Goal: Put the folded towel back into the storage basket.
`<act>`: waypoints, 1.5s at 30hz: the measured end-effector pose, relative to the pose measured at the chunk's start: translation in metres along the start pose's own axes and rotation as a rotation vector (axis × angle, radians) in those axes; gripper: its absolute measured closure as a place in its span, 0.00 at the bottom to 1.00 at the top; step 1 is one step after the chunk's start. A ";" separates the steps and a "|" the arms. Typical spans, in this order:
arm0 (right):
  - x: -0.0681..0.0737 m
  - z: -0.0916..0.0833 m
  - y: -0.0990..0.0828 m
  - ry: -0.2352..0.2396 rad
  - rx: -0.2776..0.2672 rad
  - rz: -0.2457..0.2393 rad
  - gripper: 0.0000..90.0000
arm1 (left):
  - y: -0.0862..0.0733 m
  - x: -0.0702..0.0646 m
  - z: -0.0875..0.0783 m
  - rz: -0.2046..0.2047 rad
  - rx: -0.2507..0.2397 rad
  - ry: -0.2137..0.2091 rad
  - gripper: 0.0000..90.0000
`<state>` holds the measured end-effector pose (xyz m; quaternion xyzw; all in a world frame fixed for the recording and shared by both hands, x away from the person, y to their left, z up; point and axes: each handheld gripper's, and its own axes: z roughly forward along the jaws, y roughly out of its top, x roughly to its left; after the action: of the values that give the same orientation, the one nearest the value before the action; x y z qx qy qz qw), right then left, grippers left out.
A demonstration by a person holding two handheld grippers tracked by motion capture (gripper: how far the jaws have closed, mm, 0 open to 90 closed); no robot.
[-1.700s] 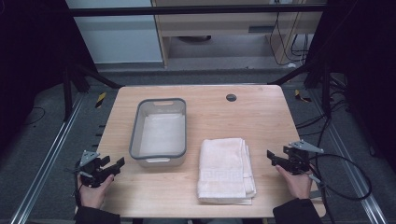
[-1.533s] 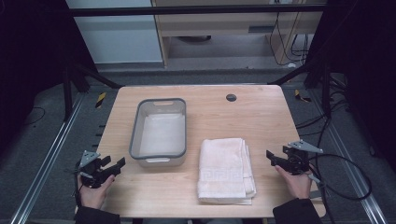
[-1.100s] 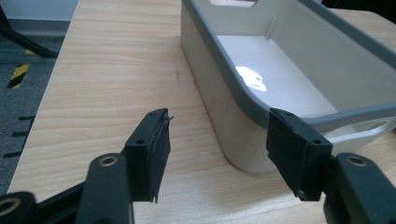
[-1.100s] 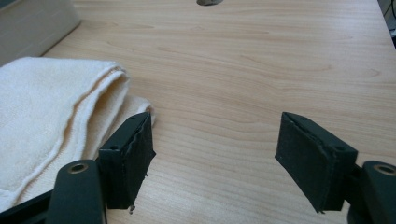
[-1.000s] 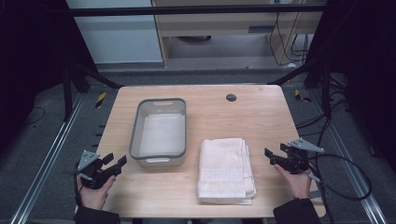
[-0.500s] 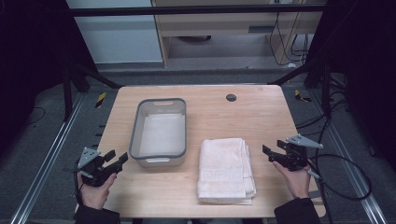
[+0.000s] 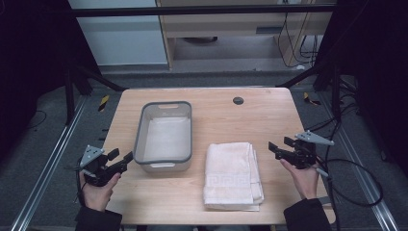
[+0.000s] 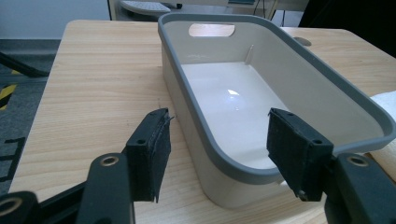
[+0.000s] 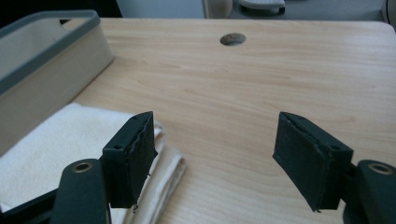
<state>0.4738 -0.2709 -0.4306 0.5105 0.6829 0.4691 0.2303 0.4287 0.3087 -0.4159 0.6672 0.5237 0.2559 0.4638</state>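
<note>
Towel, folded into a thick white oblong with a woven key pattern across its near part, lies flat on the desk just to the right of the tub, near the desk's front edge. Its folded edges show in the right gripper view as stacked layers under the left-hand jaw. That tub is a pale rectangular bin with a grey rim and a cut-out handle in its far end wall, standing upright and bare inside; in the left gripper view its near corner sits between the two black jaws without either pad touching it. The left gripper is held off the tub's near left corner, over the desk's left edge, its jaws spread wide and having just been opening, with nothing clamped between them. The right gripper is held to the right of the towel, clear of it, jaws likewise apart after having just been opening, and pointing toward the towel's right edge with bare wood between the pads. A small round hole is set in the desk beyond the towel, toward the far edge. Each gripper is carried by a hand coming from the desk's near side, and a dark cable trails off the right one.
</note>
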 end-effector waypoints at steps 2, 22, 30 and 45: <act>0.002 0.001 0.004 0.004 -0.005 0.001 0.32 | 0.002 -0.002 0.000 0.005 0.000 -0.003 0.43; 0.018 0.007 0.031 0.045 -0.042 -0.038 0.32 | 0.023 -0.047 0.015 0.079 -0.008 -0.086 0.43; 0.026 0.010 0.033 0.060 -0.032 -0.074 0.34 | 0.027 -0.073 0.025 0.106 -0.004 -0.130 0.44; 0.034 0.019 0.030 0.088 -0.002 -0.091 0.34 | 0.014 -0.115 0.040 0.165 0.041 -0.198 0.43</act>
<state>0.4905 -0.2305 -0.4076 0.4577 0.7144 0.4806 0.2217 0.4312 0.1868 -0.4041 0.7394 0.4238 0.2154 0.4768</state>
